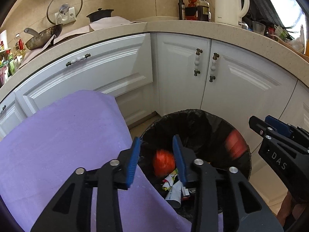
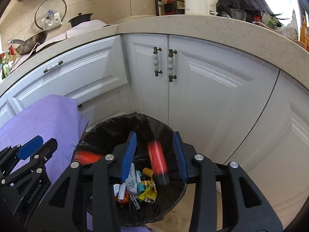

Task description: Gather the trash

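both grippers are seen parted and empty above the bin (image 2: 173,197): a blurred red wad (image 1: 164,164) below the left gripper (image 1: 157,160), a red packet (image 2: 157,160) mid-air, untouched, between the right gripper (image 2: 154,154) pads.

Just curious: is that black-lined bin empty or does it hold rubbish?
Holds rubbish: the bin has crumpled wrappers piled inside.

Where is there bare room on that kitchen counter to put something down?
A bare stretch of countertop lies between the cloth-covered black pot and the dark bottles. Left of it is crowded by the wok; right of it stand the white kettle, a glass and clutter by the window.
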Demonstrator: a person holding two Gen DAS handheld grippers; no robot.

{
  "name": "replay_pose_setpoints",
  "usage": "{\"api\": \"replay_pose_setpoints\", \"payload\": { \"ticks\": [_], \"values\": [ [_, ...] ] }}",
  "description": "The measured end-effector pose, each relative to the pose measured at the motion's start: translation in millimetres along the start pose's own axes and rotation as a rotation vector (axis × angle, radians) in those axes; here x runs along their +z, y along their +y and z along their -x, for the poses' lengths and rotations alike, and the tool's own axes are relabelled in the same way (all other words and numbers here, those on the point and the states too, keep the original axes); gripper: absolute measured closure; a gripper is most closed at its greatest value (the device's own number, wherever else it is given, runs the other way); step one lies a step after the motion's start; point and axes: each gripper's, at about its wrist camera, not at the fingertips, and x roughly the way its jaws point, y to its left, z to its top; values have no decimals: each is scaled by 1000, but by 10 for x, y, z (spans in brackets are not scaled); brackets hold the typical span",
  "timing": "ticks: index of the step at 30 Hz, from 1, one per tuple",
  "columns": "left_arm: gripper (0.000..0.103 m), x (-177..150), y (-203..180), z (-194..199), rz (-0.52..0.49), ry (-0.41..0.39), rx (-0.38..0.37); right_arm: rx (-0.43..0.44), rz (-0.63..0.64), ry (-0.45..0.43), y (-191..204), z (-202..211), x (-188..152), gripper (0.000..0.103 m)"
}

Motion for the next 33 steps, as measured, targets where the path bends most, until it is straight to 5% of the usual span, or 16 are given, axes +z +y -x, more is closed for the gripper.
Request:
{"api": "replay_pose_setpoints", "payload": {
  "ticks": [9,33],
  "values": [
    [45,-13,83,98,32,6,-10,-6,-5,-12,26,161,-28,45],
    [28,-270,415,999,41,-80,31,-5,-11,-56,200,982,-286,30]
  ]
}}
